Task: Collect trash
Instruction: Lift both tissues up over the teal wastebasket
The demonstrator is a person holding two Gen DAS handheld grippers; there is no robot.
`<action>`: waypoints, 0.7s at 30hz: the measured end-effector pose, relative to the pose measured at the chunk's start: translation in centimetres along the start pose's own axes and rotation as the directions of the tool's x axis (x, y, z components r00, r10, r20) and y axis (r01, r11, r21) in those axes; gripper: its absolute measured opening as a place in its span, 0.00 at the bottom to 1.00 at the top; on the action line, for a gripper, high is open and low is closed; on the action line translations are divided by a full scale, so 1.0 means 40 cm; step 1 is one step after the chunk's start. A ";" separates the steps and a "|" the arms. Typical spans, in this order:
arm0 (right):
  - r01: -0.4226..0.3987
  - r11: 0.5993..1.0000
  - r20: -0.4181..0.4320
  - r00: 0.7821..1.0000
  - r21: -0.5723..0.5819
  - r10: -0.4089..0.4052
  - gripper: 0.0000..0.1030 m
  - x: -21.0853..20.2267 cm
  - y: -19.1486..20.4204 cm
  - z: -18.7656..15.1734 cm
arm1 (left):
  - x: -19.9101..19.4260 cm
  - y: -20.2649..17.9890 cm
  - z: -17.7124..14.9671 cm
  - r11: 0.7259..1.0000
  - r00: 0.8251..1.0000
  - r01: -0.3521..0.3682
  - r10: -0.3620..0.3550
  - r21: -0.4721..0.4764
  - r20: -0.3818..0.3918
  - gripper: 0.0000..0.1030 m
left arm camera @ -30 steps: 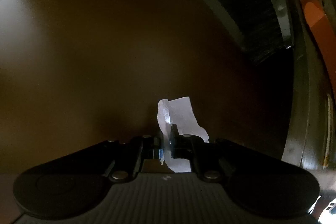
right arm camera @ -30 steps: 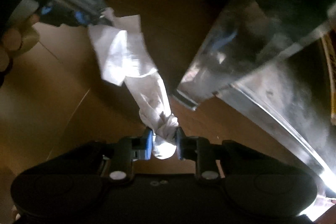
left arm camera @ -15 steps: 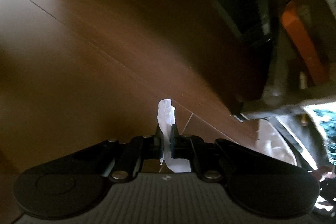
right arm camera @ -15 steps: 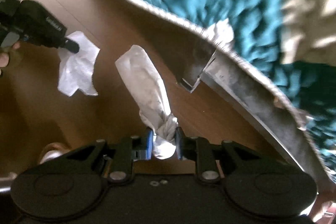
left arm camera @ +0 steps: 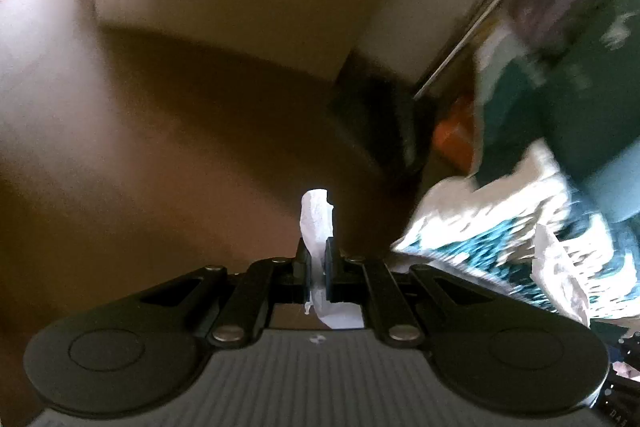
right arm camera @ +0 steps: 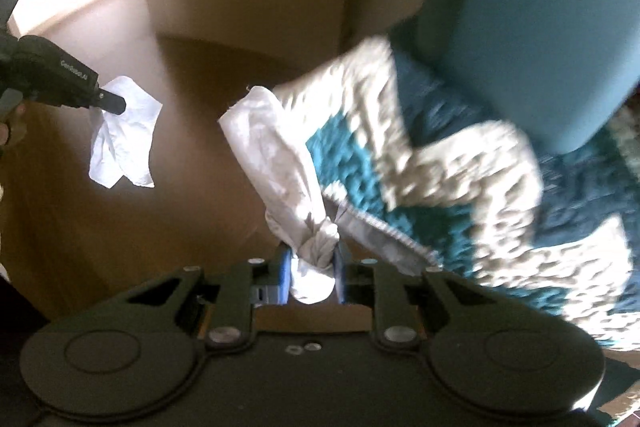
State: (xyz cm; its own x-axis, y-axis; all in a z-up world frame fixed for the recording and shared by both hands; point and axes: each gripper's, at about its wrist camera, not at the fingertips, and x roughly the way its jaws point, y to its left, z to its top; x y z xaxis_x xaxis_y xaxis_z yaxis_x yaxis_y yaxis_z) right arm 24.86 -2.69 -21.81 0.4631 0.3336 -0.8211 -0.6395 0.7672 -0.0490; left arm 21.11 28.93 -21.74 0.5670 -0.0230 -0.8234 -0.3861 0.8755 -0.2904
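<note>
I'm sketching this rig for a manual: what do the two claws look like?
Both are matte black, with two round discs, silver pivot screws and linkage bars leading to narrow fingers. The left claw has a grey ribbed body with dark pads; the right claw has a black body and blue pads. No sleeve shows.

Dim warm light, glare at upper left, heavy motion blur, fisheye bending at edges

Pale lettering, too blurred to read surely, stands on the left gripper (right arm camera: 114,103) body.
</note>
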 end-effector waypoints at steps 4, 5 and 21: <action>0.003 0.999 0.086 0.996 0.052 -0.007 0.19 -0.122 -0.029 0.010 | -0.118 -0.085 0.036 0.999 0.996 0.033 -0.036 0.036 0.083 0.06; -0.001 0.998 0.110 0.994 0.063 -0.006 0.19 -0.167 -0.033 0.017 | -0.142 -0.107 0.042 0.998 0.994 0.035 -0.040 0.045 0.098 0.06; 0.022 0.986 0.371 0.925 0.167 -0.084 0.19 -0.530 -0.151 0.102 | -0.475 -0.471 0.115 0.962 0.941 0.102 -0.176 0.252 0.290 0.06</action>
State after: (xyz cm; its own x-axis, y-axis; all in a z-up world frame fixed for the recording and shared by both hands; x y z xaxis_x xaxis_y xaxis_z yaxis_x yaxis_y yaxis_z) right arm 21.40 -12.17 -1.80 0.7093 0.4474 -0.5447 -0.5175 0.8552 0.0284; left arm 20.97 15.09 1.64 0.8123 -0.0354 -0.5821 -0.1305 0.9618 -0.2406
